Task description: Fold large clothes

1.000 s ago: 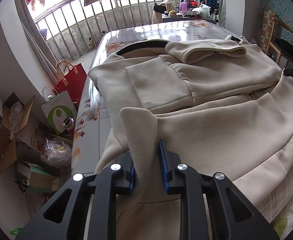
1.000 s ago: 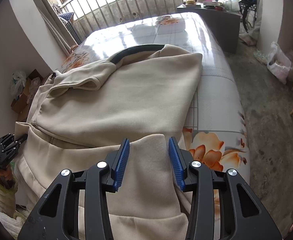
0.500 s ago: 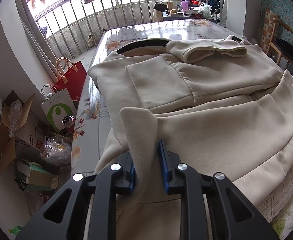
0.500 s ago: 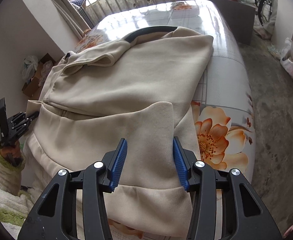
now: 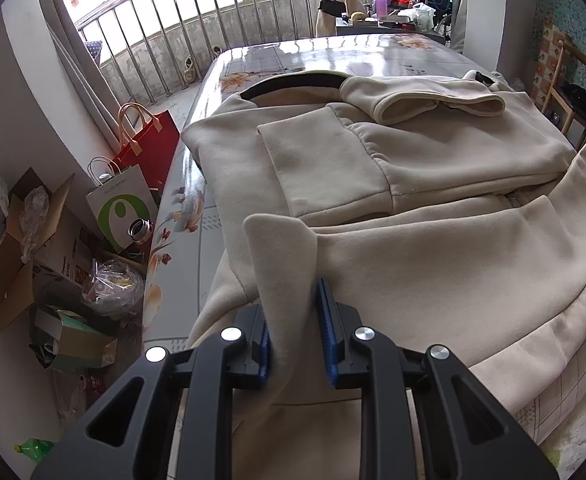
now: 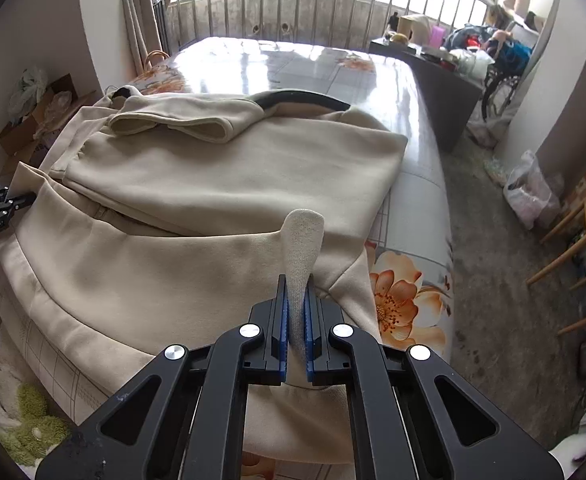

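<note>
On the left, the left claw (image 5: 295,320) is closed on a raised corner of the beige jacket (image 5: 433,264), the fabric standing up in a peak between the blue pads (image 5: 325,320). That corner belongs to the near hem, so the grip looks meant to carry this edge over the body of the garment for the next fold. Across the garment, the right claw (image 6: 296,316) has just been closing and now pinches the matching hem corner, a narrow tongue of cloth sticking up between its nearly touching pads. With both near corners held, the hem can probably be lifted as one straight edge instead of bunching on one side.

The jacket lies spread over the tabletop (image 6: 293,64), near the person's edge, its dark-lined collar (image 6: 301,98) pointing away toward the balcony. One sleeve (image 5: 425,98) is already folded across the chest, and a patch pocket (image 5: 325,168) faces up, so the piece seems partly folded, with the bottom-to-top fold left to do.

The tabletop is glossy, printed with squares and orange flowers (image 6: 397,300), and its far half is bare and reflects the daylight. That slick cover may let the cloth slide while it is drawn. To the left on the floor stand a red paper bag (image 5: 149,140), a white bag with a green mark (image 5: 121,208) and open cardboard boxes (image 5: 17,248). Beyond runs a metal balcony railing (image 6: 313,4) with laundry above it; to the right, a cluttered side table (image 6: 433,64) and bare concrete floor (image 6: 493,260).
</note>
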Tool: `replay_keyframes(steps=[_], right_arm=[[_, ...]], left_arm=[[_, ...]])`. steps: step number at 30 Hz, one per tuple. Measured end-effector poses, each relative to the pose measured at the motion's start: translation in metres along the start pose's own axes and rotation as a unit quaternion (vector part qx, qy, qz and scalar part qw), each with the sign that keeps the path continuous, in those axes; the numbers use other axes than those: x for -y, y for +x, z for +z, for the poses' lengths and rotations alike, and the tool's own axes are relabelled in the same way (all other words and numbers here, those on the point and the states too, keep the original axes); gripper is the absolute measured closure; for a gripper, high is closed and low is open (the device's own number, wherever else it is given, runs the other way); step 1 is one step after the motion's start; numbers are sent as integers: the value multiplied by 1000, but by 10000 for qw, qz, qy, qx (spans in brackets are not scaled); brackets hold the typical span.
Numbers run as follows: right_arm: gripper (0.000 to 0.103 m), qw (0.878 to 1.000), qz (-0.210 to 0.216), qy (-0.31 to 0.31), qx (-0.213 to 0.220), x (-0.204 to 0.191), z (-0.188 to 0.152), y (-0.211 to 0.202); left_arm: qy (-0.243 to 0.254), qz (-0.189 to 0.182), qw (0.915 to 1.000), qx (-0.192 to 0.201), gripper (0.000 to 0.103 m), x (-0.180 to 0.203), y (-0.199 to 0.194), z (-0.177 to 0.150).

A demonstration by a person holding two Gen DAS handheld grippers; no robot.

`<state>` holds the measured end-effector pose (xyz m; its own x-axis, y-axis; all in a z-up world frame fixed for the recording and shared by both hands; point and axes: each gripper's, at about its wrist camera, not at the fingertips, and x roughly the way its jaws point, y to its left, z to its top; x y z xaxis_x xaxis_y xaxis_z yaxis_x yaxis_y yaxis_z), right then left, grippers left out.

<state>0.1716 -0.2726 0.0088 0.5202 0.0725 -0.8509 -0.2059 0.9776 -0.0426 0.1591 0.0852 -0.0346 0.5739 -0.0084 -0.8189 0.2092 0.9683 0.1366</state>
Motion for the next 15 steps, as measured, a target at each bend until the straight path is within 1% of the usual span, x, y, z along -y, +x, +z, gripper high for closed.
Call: replay_keyframes(steps=[3, 8, 15], right_arm=[[98, 9993, -337, -173, -64, -5, -4, 7], [98, 9985, -511, -166, -87, -7, -1, 12], [98, 9945, -915, -481, -169, -20, -3, 15]], left_arm=[[-61, 3, 10000, -45, 83, 0, 0, 1], [-163, -17, 9998, -63, 83, -2, 0, 1], [-202, 27, 9998, -78, 83, -2, 0, 1]])
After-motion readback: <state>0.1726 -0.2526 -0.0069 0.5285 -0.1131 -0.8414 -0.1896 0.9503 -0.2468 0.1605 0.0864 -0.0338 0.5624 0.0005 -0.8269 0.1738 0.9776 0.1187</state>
